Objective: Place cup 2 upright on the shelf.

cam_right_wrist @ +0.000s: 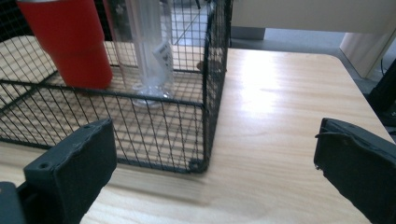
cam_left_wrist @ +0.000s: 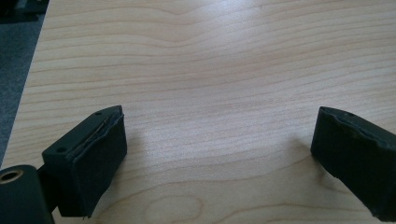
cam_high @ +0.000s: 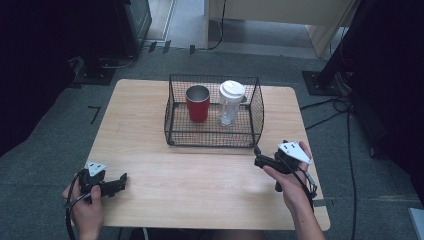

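At the near left edge of the worktop (cam_high: 200, 175) my left claw (cam_high: 122, 181) lies low over bare wood, its jaws spread wide with nothing between them, and in the left gripper view I see plain grain running away in front of them. On the near right, my right claw (cam_high: 256, 156) hangs just off the front right corner of the wire basket (cam_high: 212, 136), its jaws also wide apart and empty; in the right gripper view that corner post stands between them, a little left of middle, close but not touching. I judge this to be the approach step: nothing is gripped yet, and the right claw is the one lined up to go in. Inside the basket, beyond the mesh, the clear bottle with the white lid (cam_high: 231, 102) stands upright on the right side, the nearer of the two to my right claw, and the red cup (cam_high: 198, 104) stands upright just beside it to the left, the two apart by a narrow gap. Both sit toward the back half of the basket. The next move, as I read it, calls for lifting the right claw above the front rim, carrying it forward over the wire, and coming down around the bottle with the jaws held wide, without knocking the cup.
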`<state>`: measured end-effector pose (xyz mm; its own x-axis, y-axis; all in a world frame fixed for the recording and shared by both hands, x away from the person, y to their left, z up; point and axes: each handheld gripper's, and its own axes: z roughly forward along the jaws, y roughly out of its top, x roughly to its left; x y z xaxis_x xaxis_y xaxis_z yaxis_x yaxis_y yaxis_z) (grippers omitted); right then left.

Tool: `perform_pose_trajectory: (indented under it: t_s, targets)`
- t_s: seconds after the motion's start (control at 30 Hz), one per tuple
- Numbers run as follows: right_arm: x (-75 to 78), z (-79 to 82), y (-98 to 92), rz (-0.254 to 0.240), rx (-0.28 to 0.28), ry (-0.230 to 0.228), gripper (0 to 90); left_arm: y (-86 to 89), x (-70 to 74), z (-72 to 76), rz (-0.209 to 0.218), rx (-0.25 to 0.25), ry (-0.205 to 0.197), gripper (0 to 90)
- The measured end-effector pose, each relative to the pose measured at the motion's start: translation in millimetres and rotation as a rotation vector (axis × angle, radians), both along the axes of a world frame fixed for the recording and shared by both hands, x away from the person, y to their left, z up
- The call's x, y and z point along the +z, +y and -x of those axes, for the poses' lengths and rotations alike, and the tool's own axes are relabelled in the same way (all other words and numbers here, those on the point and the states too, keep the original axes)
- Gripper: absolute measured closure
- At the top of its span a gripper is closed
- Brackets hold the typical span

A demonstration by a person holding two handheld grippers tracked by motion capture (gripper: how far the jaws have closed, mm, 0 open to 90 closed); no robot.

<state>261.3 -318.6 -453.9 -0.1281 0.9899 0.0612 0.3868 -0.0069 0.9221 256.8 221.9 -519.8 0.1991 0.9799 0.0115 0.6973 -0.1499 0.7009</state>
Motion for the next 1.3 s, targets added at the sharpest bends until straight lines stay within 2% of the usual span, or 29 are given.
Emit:
perform_pose_trajectory:
  t_s: [0.73,1.3]
  targets:
    - [-37.8,27.8,-44.5,-0.002,-0.084,0.069,0.0,0.0,0.0,0.0,0.000,0.000,0.000,4.2]
    - [-56.6,44.3,-71.4,0.008,-0.134,0.111,0.0,0.0,0.1,0.0,-0.001,0.000,0.001,4.2]
